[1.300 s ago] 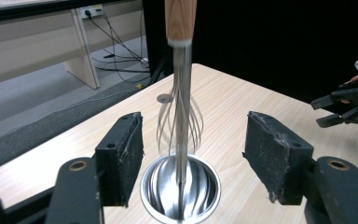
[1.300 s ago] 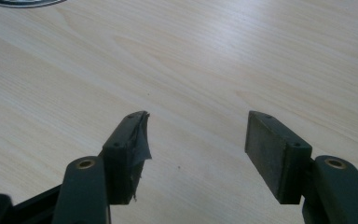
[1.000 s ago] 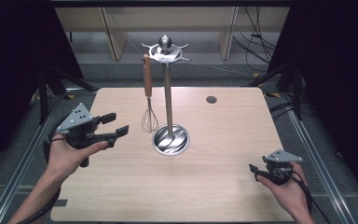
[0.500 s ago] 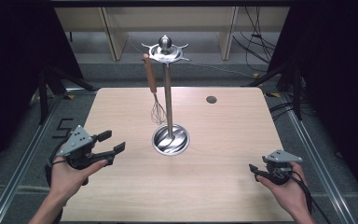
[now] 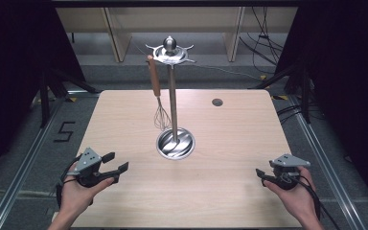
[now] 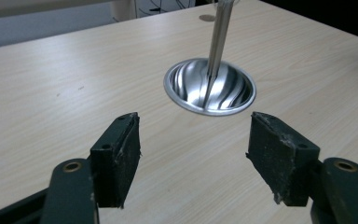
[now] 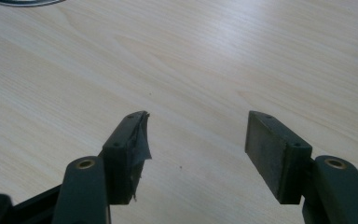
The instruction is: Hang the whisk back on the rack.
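A steel utensil stand point(image 5: 173, 100) rises from a round dish base point(image 5: 175, 143) at the middle of the wooden table point(image 5: 230, 129). A whisk point(image 5: 157, 98) with a wooden handle hangs from the stand's top ring on its left side. My left gripper point(image 5: 116, 163) is open near the front left of the table, empty, pointing toward the base point(image 6: 209, 86). In the left gripper view the jaws stand wide apart over bare wood. My right gripper point(image 5: 263, 175) is open at the front right, empty, above bare tabletop point(image 7: 205, 70).
A small dark round hole point(image 5: 217, 102) marks the table's back right. Wooden shelving legs point(image 5: 117, 33) and cables point(image 5: 263, 28) stand beyond the far edge. Metal floor rails point(image 5: 24, 167) run along both sides of the table.
My left gripper has drawn back from beside the whisk toward the front left edge. The whisk now hangs free on the stand. The right gripper has stayed put.
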### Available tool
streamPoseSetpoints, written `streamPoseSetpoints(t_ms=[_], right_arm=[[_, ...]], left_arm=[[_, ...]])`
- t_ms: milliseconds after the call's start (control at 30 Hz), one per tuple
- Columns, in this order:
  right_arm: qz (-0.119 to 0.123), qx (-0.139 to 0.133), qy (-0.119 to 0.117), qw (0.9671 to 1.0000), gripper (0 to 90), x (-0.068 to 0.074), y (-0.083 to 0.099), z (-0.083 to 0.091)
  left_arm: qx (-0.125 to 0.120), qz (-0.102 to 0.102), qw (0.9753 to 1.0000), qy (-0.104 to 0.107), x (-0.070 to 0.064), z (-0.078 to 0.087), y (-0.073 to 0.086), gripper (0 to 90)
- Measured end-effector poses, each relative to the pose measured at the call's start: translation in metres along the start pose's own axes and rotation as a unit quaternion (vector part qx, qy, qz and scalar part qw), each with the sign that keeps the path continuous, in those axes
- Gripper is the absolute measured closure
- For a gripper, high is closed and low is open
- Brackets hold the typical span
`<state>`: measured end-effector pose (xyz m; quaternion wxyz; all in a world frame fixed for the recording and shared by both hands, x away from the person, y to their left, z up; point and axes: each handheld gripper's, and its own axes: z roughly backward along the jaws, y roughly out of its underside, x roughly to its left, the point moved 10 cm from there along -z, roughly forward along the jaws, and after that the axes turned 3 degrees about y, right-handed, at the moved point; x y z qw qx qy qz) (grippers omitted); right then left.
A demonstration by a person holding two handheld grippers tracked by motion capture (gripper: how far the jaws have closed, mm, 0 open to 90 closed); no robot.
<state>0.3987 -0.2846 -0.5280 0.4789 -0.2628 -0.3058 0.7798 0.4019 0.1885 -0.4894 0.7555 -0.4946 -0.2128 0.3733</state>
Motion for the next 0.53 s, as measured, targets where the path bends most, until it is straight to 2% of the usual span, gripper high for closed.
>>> streamPoseSetpoints(t_ms=[133, 200, 300, 333, 367, 433, 467, 500, 533], right_arm=[[-0.001, -0.001, -0.001, 1.0000, 39.8, 0.000, 0.000, 0.000], [0.003, 0.000, -0.001, 1.0000, 39.8, 0.000, 0.000, 0.000], [0.022, -0.008, -0.001, 0.9997, 39.8, -0.002, -0.001, -0.001], [0.013, -0.004, -0.002, 0.9999, 39.8, -0.001, -0.001, -0.001], [0.024, -0.009, 0.000, 0.9997, 39.8, -0.003, -0.002, -0.001], [0.017, -0.006, 0.000, 0.9998, 39.7, -0.002, -0.001, -0.001], [0.016, -0.006, -0.001, 0.9999, 39.7, -0.001, -0.001, -0.001], [0.026, -0.009, -0.001, 0.9996, 39.7, -0.002, -0.001, -0.001], [0.025, -0.010, -0.002, 0.9996, 39.7, -0.002, -0.002, -0.001]], left_arm=[[0.010, -0.003, 0.9998, -0.016, 0.004, -0.005, 0.013, 33.9], [0.015, 0.002, 0.9998, -0.016, 0.005, -0.007, 0.020, 34.1], [0.027, -0.005, 0.9995, -0.014, 0.005, -0.009, 0.029, 34.3], [0.030, -0.006, 0.9994, -0.014, 0.005, -0.010, 0.031, 34.4], [0.035, 0.008, 0.9992, -0.016, 0.004, -0.010, 0.034, 34.3], [0.036, -0.011, 0.9992, -0.015, 0.007, -0.011, 0.034, 34.3], [0.040, 0.010, 0.9990, -0.019, 0.005, -0.011, 0.036, 34.4], [0.037, -0.002, 0.9992, -0.016, 0.008, -0.012, 0.035, 34.4], [0.037, -0.008, 0.9991, -0.017, 0.009, -0.012, 0.035, 34.4]])
